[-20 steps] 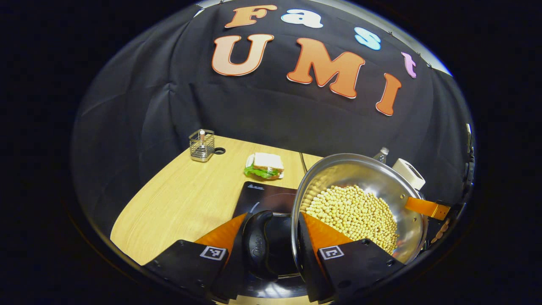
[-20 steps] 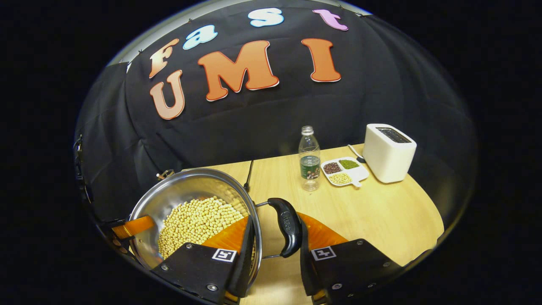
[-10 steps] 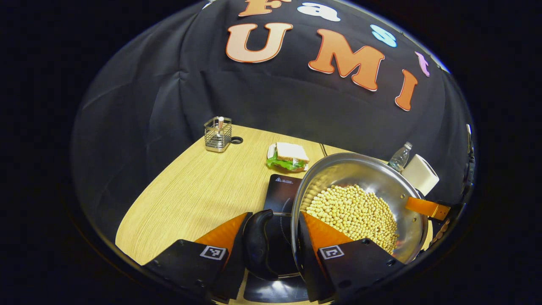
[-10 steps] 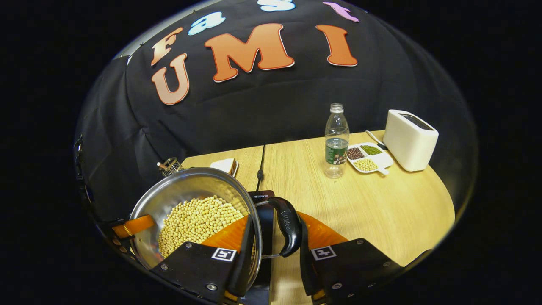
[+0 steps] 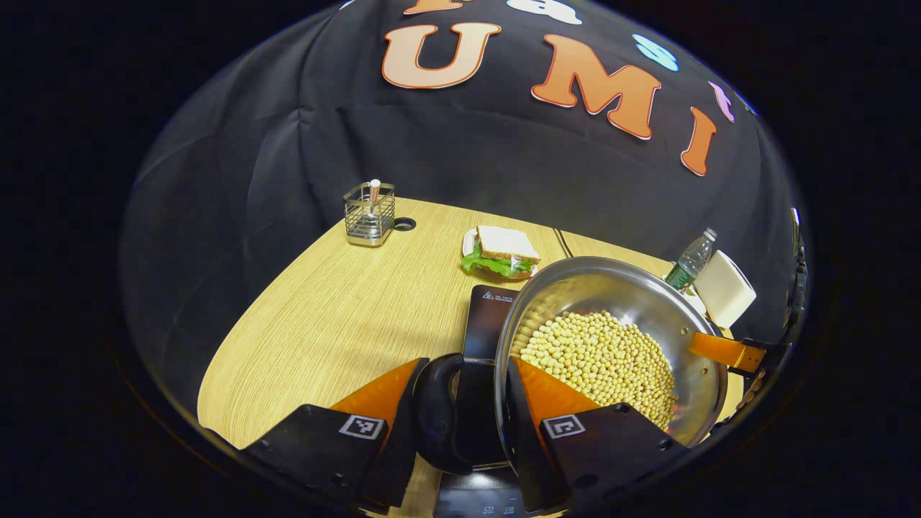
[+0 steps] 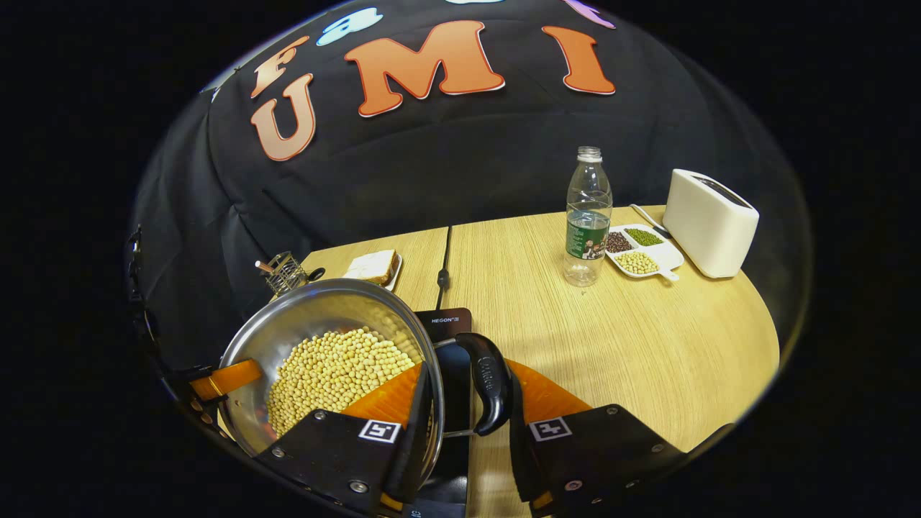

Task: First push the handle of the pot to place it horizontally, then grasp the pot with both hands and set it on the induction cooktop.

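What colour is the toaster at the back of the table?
The toaster is plain white or cream, with a dark slot on top. It shows best in the right gripper view.

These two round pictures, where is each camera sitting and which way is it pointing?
Left gripper view: rides on the left gripper, looking forward along its fingers over the pot of beans toward the sandwich and wire holder; its own two fingers show at the bottom, clamped on a pot handle.
Right gripper view: rides on the right gripper, looking across the table toward the bottle, bean tray and toaster; its own fingers grip the other handle.
Shared: the pot, cooktop, sandwich, bottle, toaster.
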Action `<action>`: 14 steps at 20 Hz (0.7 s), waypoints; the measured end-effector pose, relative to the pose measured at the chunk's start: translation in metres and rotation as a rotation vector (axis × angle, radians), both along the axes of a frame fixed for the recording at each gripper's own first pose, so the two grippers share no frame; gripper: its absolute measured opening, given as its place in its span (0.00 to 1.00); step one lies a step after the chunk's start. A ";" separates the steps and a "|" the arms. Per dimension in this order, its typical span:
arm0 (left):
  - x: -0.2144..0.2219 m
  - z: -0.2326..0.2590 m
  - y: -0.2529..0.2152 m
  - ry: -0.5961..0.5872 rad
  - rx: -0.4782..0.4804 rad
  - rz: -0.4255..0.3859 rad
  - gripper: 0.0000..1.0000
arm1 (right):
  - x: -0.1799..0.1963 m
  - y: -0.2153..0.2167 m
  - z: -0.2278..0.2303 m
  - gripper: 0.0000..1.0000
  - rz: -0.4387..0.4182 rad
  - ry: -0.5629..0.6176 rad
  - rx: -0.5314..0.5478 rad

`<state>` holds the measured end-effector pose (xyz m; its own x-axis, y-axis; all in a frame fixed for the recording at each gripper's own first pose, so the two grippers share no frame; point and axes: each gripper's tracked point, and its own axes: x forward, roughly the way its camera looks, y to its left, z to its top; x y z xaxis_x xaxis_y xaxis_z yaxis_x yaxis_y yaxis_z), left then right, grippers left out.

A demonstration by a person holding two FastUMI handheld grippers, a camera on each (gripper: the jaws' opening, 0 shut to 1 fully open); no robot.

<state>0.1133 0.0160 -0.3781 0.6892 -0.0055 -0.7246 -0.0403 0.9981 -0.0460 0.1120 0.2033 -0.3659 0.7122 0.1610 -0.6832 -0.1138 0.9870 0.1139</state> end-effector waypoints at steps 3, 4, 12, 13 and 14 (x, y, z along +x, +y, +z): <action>-0.005 -0.007 0.004 0.013 -0.003 -0.002 0.66 | 0.003 -0.001 -0.004 0.53 -0.005 0.008 -0.006; -0.003 -0.008 0.004 0.015 -0.005 0.000 0.67 | 0.003 -0.002 -0.006 0.54 -0.008 0.011 -0.010; -0.002 -0.016 0.002 0.031 -0.001 0.015 0.71 | 0.002 -0.003 -0.013 0.56 0.006 0.011 -0.024; -0.001 -0.010 0.000 0.014 0.009 0.014 0.70 | 0.003 -0.003 -0.010 0.62 0.010 -0.001 -0.023; 0.002 -0.001 0.002 -0.015 0.035 0.019 0.73 | 0.004 -0.003 -0.005 0.63 0.015 -0.016 -0.021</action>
